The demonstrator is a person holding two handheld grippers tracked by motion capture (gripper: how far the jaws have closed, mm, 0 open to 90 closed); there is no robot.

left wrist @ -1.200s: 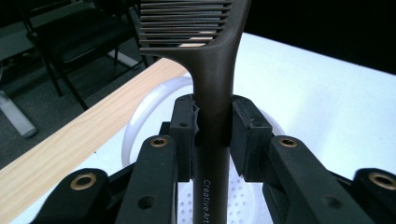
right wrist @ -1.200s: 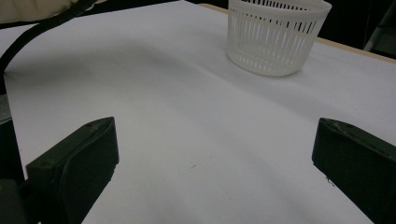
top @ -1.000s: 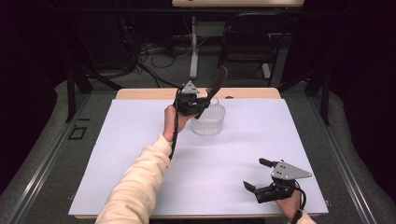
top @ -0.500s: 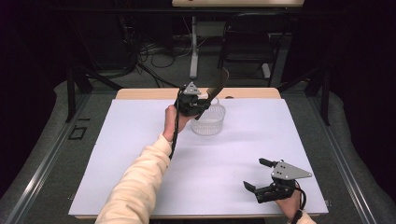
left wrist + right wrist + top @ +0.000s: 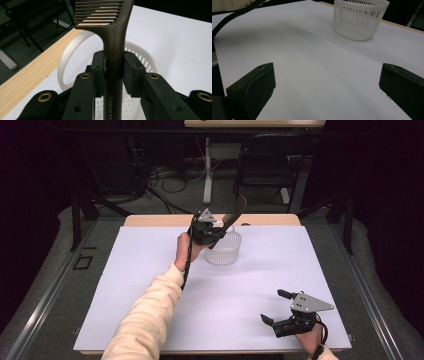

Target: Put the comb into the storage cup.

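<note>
Left gripper (image 5: 216, 234) clamped around comb (image 5: 113, 57) handle

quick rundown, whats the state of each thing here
comb: clamped by its handle, teeth end up, over the basket
basket: upright on the white sheet, handle raised
left gripper: shut on the comb
right gripper: open, holding nothing, low over the near right of the sheet

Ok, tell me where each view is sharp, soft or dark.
High view: white table sheet evenly lit, surroundings dark. Left gripper view: brown comb handle sharp, white basket behind it soft. Right gripper view: near fingers blurred, basket sharper.
</note>
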